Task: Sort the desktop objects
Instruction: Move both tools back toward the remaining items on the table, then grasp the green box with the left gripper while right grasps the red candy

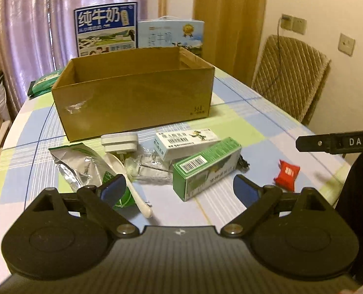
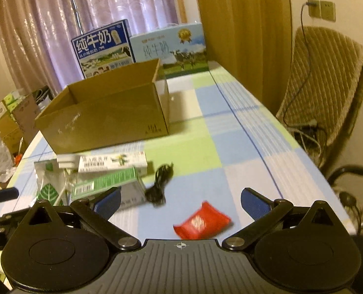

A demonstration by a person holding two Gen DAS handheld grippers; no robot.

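Observation:
An open cardboard box (image 1: 132, 98) (image 2: 103, 117) stands on the checked tablecloth. In front of it lie a green carton (image 1: 203, 169) (image 2: 108, 186), a white medicine box (image 1: 186, 142) (image 2: 112, 163), a white plug (image 1: 120, 143), a foil pouch (image 1: 76, 164), a white spoon (image 1: 132, 186), clear wrapping (image 1: 149, 169), a black cable (image 2: 159, 183) and a red sachet (image 1: 287, 174) (image 2: 202, 221). My left gripper (image 1: 180, 191) is open above the green carton's near end. My right gripper (image 2: 180, 203) hovers open just above the red sachet; its finger (image 1: 328, 143) shows in the left wrist view.
Two milk cartons (image 1: 106, 28) (image 1: 171, 33) stand behind the box, and a green packet (image 1: 44, 83) lies to its left. A padded chair (image 1: 289, 78) (image 2: 323, 85) stands by the table's right edge. Boxes and bags (image 2: 7, 127) crowd the floor at left. Bare tablecloth (image 2: 230, 134) stretches to the right of the box.

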